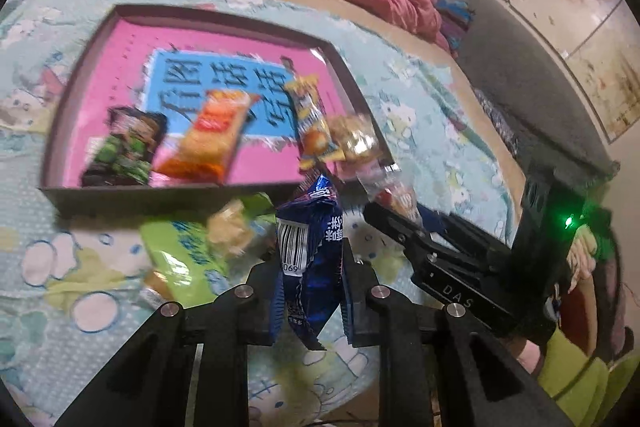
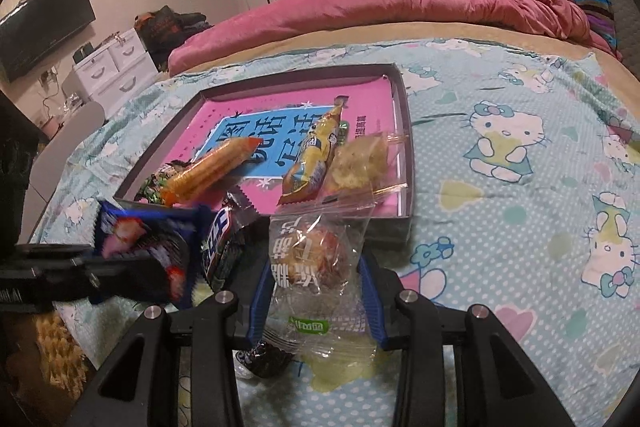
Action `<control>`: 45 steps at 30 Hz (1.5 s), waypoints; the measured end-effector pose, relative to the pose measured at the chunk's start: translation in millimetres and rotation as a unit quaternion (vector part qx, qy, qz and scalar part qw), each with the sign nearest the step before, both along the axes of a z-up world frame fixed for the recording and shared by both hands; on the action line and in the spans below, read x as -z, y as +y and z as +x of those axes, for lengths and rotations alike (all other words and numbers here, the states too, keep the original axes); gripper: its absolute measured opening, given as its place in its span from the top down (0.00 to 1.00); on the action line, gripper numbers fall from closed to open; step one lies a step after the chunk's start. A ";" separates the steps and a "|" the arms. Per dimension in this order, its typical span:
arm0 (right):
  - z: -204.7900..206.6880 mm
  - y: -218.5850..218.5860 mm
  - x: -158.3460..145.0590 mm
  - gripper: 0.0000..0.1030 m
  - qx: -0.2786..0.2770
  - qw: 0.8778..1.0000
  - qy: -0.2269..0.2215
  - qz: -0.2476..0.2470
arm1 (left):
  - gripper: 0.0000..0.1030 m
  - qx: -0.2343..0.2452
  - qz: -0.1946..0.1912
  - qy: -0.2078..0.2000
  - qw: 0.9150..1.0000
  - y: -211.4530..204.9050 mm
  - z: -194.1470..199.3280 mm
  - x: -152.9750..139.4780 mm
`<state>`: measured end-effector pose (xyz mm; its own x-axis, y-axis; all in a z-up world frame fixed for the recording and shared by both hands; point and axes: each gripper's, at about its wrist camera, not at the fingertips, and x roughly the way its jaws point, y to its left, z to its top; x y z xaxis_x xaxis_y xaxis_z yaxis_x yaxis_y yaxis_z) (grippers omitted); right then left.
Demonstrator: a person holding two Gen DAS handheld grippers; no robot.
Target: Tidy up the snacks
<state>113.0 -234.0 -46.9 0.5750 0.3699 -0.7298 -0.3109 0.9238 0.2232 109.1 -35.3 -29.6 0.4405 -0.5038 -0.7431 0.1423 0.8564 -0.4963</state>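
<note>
In the left wrist view, a shallow grey box with a pink printed floor (image 1: 64, 115) lies on the bed's pale blue cartoon-cat sheet (image 1: 452, 147). In it, left to right: a green-and-black packet (image 1: 128, 151), an orange wrapper (image 1: 208, 139), a yellow bar (image 1: 312, 119). Near the box lies a light green packet (image 1: 180, 259). The left tool (image 1: 308, 267) is clamped on a dark blue foil packet (image 1: 308, 239). The right tool (image 2: 316, 279) grips a clear-wrapped brown pastry (image 2: 316, 255) at the box's near edge.

Blue snack packet (image 1: 308, 259) stands upright between left jaws — clear-wrapped pastry (image 2: 316, 259) sits between right jaws, tray (image 2: 404, 131) beyond.
</note>
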 end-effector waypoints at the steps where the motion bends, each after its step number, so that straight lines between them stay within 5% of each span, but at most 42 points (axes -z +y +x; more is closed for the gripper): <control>1: 0.1 -0.7 -0.7 0.61 0.001 1.000 -0.001 0.001 | 0.78 -0.005 -0.001 -0.004 1.000 4.5 0.1 -3.4; 25: -4.6 -7.6 -16.1 0.61 0.017 0.999 -0.031 0.012 | 0.78 -0.128 0.004 -0.065 0.990 90.9 -1.9 -43.6; 33: -2.5 -8.2 -16.6 0.61 0.022 0.999 -0.031 0.012 | 0.78 -0.118 0.001 -0.066 0.991 77.4 11.0 -38.1; 45: -2.6 -13.3 -19.9 0.61 0.033 0.999 -0.039 0.015 | 0.78 -0.110 0.061 -0.050 0.991 59.3 34.0 -7.3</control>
